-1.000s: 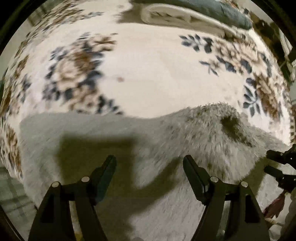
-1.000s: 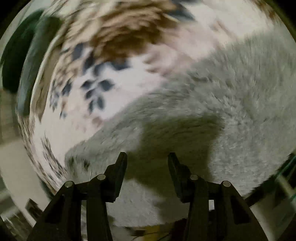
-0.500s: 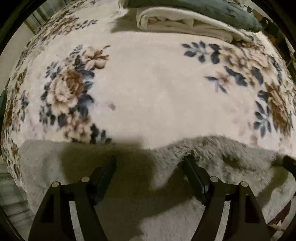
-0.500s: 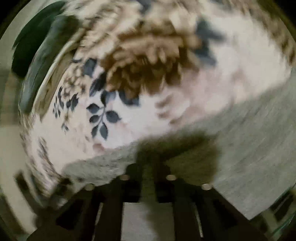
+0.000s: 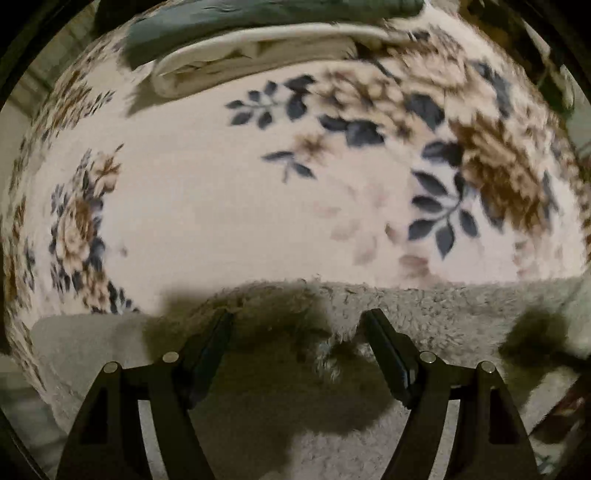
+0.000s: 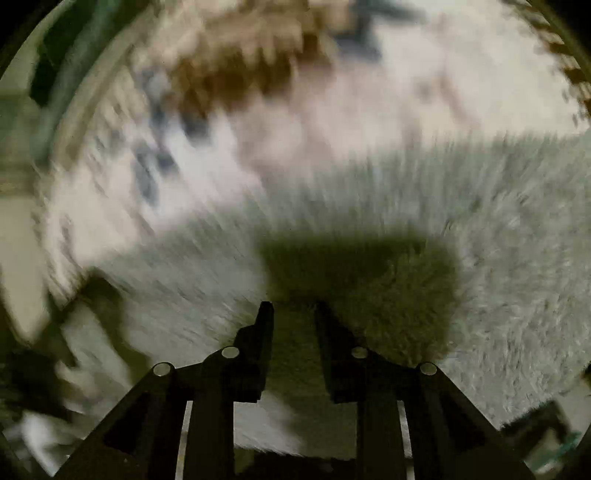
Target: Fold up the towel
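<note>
A fluffy grey towel (image 5: pixel 424 314) lies on a floral blanket (image 5: pixel 221 206), its far edge running across the lower part of the left wrist view. My left gripper (image 5: pixel 297 325) is open, low over that edge, with a raised tuft of pile between its fingers. The right wrist view is heavily blurred. There the towel (image 6: pixel 498 240) fills the lower right. My right gripper (image 6: pixel 293 314) has its jaws drawn close together, with shadowed towel pile in the narrow gap between them.
A stack of folded bedding, cream (image 5: pixel 258 55) under dark green (image 5: pixel 229 18), lies at the far side of the blanket. The blanket's edge and a pale floor (image 6: pixel 18 229) show at the left of the right wrist view.
My left gripper slid forward to the towel's far edge and stayed open. My right gripper swung fast over the towel and its jaws narrowed from wide apart to nearly together.
</note>
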### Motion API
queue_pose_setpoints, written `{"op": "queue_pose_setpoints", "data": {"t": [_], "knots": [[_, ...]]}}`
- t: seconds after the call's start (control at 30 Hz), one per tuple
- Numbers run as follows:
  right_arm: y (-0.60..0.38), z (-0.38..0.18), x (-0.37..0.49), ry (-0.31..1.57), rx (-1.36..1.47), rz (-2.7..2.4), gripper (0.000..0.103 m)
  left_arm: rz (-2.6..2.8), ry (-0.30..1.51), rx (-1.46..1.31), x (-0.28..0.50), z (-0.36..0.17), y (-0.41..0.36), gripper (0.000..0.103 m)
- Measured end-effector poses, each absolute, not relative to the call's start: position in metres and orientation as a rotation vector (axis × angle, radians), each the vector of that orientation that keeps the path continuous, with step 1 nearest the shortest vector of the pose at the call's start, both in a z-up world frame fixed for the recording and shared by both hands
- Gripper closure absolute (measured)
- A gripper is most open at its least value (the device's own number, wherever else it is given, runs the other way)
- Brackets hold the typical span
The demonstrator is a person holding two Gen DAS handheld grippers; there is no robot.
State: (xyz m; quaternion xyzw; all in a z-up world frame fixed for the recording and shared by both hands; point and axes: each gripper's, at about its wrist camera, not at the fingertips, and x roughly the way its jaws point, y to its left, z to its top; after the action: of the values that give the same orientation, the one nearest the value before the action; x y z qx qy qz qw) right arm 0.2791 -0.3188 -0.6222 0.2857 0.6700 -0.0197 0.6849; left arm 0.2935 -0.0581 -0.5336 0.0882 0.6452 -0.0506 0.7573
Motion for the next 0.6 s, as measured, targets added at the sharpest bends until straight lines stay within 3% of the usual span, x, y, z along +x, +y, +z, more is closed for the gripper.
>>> {"op": "queue_pose_setpoints", "data": {"t": [0.07, 0.1, 0.2, 0.3, 0.43, 0.6], "knots": [[-0.332, -0.609, 0.287, 1.419, 0.704, -0.019, 0.074, -0.099, 1.414, 0.226, 0.296, -0.541, -0.062, 0.03], [-0.335, -0.613, 0.295, 1.447, 0.697, -0.002, 0.066, -0.091, 1.416, 0.232, 0.297, -0.544, -0.063, 0.03], [-0.329, -0.637, 0.313, 1.6, 0.544, -0.032, 0.065, -0.032, 1.397, 0.261, 0.309, -0.554, -0.065, 0.029], [-0.335, -0.637, 0.321, 1.552, 0.532, -0.06, 0.066, -0.005, 1.402, 0.234, 0.319, -0.557, -0.058, 0.028], [-0.391, -0.589, 0.298, 1.392, 0.655, -0.16, 0.064, -0.006, 1.381, 0.204, 0.317, -0.541, -0.051, 0.028], [-0.518, -0.563, 0.222, 1.253, 0.914, -0.448, 0.044, 0.0, 1.335, 0.154, 0.295, -0.508, -0.055, 0.028]]}}
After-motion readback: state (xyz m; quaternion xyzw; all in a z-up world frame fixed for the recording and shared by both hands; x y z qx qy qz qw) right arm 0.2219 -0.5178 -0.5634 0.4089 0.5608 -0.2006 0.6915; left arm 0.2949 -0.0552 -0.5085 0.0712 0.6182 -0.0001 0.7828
